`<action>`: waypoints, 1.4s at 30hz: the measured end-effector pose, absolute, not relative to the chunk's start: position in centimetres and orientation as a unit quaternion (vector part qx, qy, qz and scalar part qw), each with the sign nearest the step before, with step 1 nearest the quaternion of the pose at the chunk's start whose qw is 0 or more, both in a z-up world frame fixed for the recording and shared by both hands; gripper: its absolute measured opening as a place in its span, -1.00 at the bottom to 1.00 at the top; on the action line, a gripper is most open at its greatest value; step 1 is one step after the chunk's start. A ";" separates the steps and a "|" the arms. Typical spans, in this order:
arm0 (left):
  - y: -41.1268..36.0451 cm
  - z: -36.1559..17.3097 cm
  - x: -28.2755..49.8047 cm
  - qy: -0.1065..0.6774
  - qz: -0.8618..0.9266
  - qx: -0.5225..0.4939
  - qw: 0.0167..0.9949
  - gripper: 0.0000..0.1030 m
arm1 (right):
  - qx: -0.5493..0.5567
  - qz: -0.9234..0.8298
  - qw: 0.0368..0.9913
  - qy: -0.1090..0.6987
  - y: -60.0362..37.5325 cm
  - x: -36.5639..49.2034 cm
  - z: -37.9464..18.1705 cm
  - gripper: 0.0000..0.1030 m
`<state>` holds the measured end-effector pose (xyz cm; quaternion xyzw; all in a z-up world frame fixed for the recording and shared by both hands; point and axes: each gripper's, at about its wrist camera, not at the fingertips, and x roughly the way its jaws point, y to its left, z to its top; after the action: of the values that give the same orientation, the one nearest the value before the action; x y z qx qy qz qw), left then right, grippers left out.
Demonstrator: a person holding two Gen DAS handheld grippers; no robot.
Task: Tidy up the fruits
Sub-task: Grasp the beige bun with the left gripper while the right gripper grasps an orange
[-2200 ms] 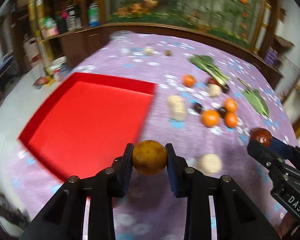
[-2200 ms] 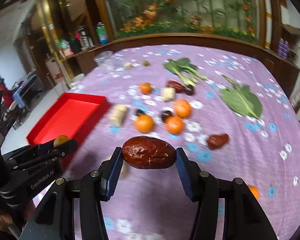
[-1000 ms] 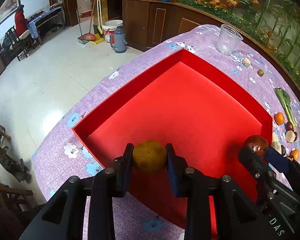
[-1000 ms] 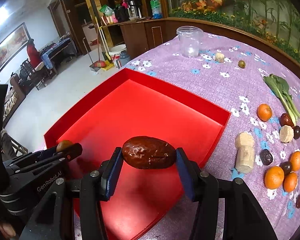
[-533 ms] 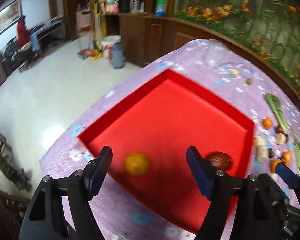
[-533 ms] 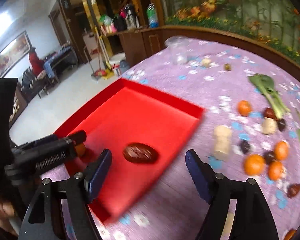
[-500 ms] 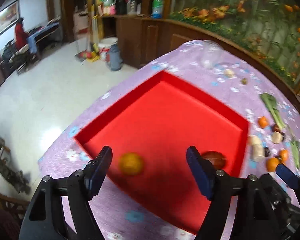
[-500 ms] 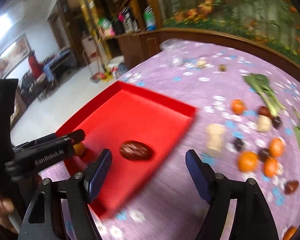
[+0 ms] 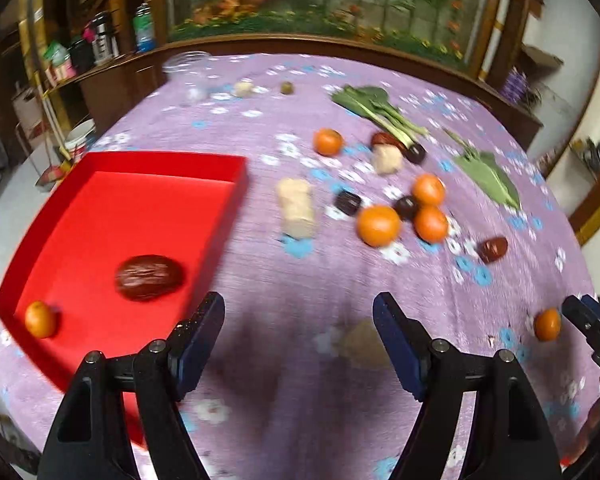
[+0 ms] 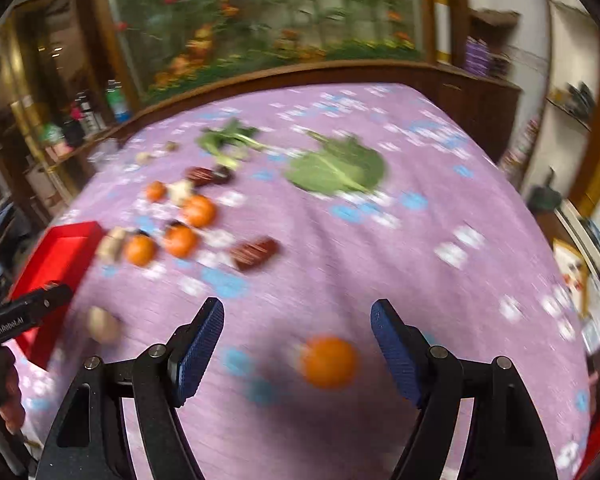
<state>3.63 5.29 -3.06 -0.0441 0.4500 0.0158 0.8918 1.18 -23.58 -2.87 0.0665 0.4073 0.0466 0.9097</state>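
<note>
Left wrist view: the left tool (image 9: 299, 322) stands wide and empty over the purple floral surface (image 9: 292, 280). At left, the red tray (image 9: 140, 208) holds a dark red date (image 9: 148, 277) and a small orange (image 9: 40, 319). Right wrist view: the right tool (image 10: 297, 328) is also wide, empty, with a blurred orange (image 10: 329, 361) on the cloth between its fingers, untouched. More oranges (image 10: 180, 240) lie at middle left.
</note>
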 end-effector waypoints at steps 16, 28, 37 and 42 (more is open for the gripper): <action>0.7 -5.4 1.8 0.450 -0.031 -0.011 0.892 0.47 | 0.031 0.068 0.893 0.444 -23.3 1.4 -7.1 -0.19; 1.2 -6.5 2.4 0.442 -0.038 -0.028 0.896 -0.33 | 0.023 0.067 0.894 0.442 -23.1 1.2 -7.2 -0.32; 3.5 -4.0 0.1 0.400 -0.069 -0.080 0.911 -0.33 | 0.023 0.079 0.900 0.429 -22.0 0.1 -6.1 -0.32; 5.6 -1.8 -1.8 0.367 -0.049 -0.093 0.924 -0.33 | 0.018 0.102 0.905 0.412 -20.1 -0.5 -4.5 -0.32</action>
<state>-1.82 5.61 -1.82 -0.0926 0.3674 -0.0487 0.9242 -0.52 -20.10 -4.50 0.0177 0.4124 0.1022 0.9051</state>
